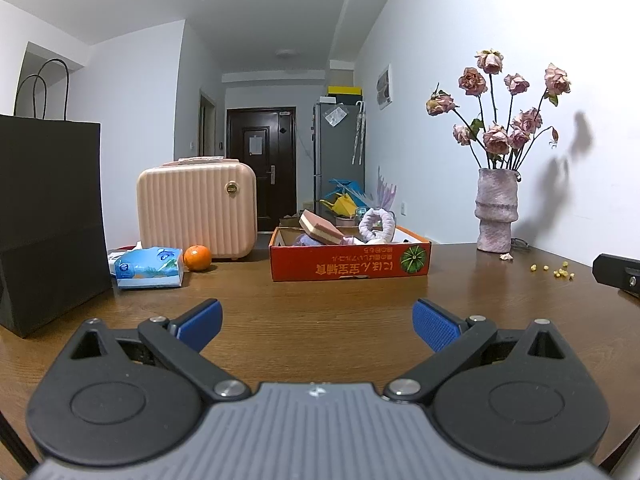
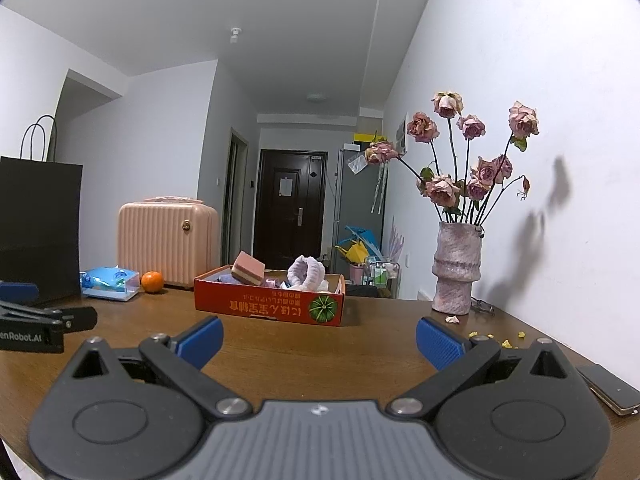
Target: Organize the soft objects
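I've got L gripper [image 1: 316,326] & R gripper [image 2: 318,344] both spread wide, empty, above table [image 1: 320,292]; box [image 1: 350,262] ahead holds sponge [image 1: 320,228] & scrunchie [image 1: 376,224].

A: Left wrist cam sits low over the worktop [image 1: 320,288], looking forward between its own open jaws, straight at the box [image 1: 350,264], hallway door [image 1: 262,160] behind.

B: Right wrist cam, same heading?

A: Roughly. Also low, set further right; box [image 2: 269,304] appears left of centre, vase [image 2: 456,268] nearer.

B: Overlap?

A: Large. Both catch box, vase [image 1: 496,210], suitcase [image 1: 196,208], orange [image 1: 197,258], bag [image 1: 48,208], door. Right view has the left gripper [image 2: 44,320] at its left edge; left view has a black part [image 1: 616,272] at its right edge.
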Tool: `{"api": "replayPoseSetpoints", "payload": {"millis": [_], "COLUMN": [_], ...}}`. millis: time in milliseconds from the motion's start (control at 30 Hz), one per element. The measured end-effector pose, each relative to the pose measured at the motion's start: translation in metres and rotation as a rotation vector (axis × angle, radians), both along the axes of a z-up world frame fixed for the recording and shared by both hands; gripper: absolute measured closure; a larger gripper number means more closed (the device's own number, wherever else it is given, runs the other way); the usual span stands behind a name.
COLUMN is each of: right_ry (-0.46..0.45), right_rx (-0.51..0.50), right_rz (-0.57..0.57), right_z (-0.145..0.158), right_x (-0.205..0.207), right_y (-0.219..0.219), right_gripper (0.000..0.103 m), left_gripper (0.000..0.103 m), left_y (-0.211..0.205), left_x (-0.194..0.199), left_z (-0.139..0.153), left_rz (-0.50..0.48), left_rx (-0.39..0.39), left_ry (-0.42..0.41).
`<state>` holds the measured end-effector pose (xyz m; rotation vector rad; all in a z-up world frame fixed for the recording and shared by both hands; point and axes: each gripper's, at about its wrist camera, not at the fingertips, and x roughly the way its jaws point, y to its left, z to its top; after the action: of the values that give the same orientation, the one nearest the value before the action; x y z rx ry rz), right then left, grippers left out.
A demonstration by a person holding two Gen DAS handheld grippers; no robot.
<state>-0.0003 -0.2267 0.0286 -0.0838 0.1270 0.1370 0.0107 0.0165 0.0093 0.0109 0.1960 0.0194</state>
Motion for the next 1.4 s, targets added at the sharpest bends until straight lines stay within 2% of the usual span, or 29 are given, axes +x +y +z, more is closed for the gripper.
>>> {"api": "replayPoseSetpoints", "payload": {"millis": [1400], "right_ry": [0.000], "right_rx": [-0.004], "right_rz": [0.003], "right_z": [0.0010], "right_x": [-0.0010], "right_y": [0.0025], "right_gripper": [0.000], "left_gripper": [0.000], "left_y": [-0.0012], "left_x": [-0.0039], "left_z": [-0.0010], "left_rz": [-0.011], "left_rx": [0.012], "left_ry": [-0.018]}}
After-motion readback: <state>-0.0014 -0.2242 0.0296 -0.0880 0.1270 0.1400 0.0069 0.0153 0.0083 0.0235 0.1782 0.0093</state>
